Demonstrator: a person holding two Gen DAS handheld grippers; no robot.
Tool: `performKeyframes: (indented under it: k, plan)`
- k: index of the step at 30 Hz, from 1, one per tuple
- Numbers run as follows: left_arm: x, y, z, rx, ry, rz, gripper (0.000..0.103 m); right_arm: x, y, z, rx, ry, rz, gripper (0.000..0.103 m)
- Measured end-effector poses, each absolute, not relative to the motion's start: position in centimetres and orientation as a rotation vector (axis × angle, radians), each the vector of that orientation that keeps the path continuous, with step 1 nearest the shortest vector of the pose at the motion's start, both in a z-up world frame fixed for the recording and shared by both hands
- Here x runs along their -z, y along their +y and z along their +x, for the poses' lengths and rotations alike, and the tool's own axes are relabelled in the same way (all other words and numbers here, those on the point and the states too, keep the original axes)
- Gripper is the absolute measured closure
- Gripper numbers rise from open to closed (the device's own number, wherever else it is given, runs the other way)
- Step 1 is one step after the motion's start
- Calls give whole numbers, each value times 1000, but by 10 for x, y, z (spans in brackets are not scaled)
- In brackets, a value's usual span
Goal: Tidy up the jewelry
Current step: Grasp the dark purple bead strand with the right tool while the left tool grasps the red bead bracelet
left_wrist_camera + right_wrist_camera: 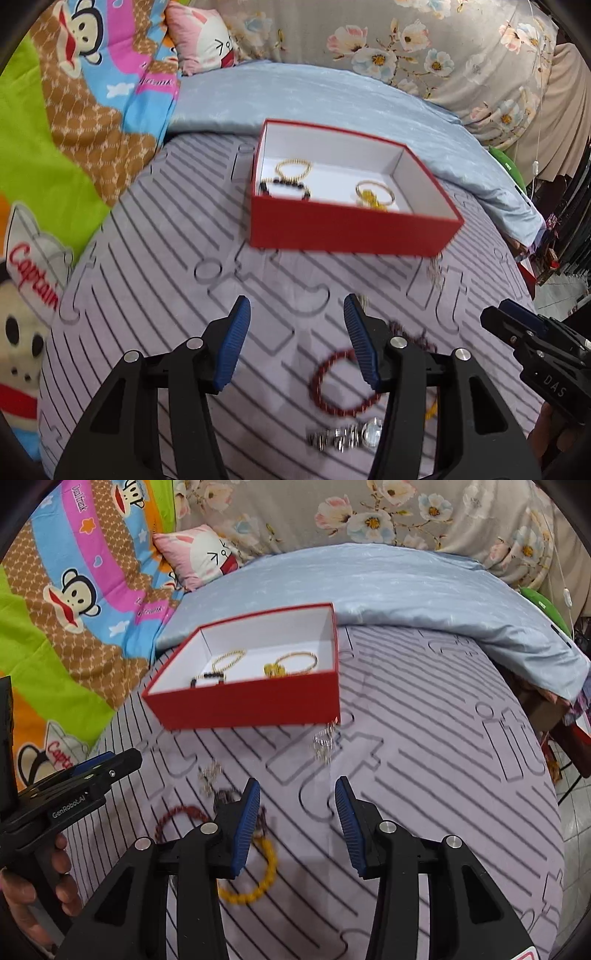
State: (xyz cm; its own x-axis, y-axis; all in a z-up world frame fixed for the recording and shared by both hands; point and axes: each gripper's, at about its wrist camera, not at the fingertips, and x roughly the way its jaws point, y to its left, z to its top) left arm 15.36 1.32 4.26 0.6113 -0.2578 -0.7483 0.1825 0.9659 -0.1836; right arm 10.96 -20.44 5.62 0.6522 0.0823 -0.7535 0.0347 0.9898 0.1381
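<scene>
I'm hovering both hand-held grippers, left (297, 343) and right (297, 823), open and empty. The red bracelet (345, 384) is looking light and floppy; I'm judging its beaded rim the best hold.

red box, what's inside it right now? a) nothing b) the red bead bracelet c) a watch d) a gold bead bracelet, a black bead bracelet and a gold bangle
d: inside the red box lie a gold bead bracelet, a black bead bracelet and a gold bangle; the red bead bracelet is on the mat outside it.
</scene>
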Motion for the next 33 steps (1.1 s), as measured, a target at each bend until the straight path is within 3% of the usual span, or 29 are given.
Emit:
performKeyframes:
  k: [9, 24, 28, 33]
  plan:
    - [-18, 17, 123, 240, 928, -113, 53, -31, -189, 84, -75, 917, 126, 63]
    - [-3, 21, 121, 224, 963, -123, 53, -13, -151, 133, -145, 936, 59, 71]
    - [-3, 20, 123, 231, 965, -126, 53, -8, -151, 143, -137, 939, 55, 77]
    - [-2, 16, 126, 243, 969, -126, 53, -8, -155, 147, -140, 940, 61, 92]
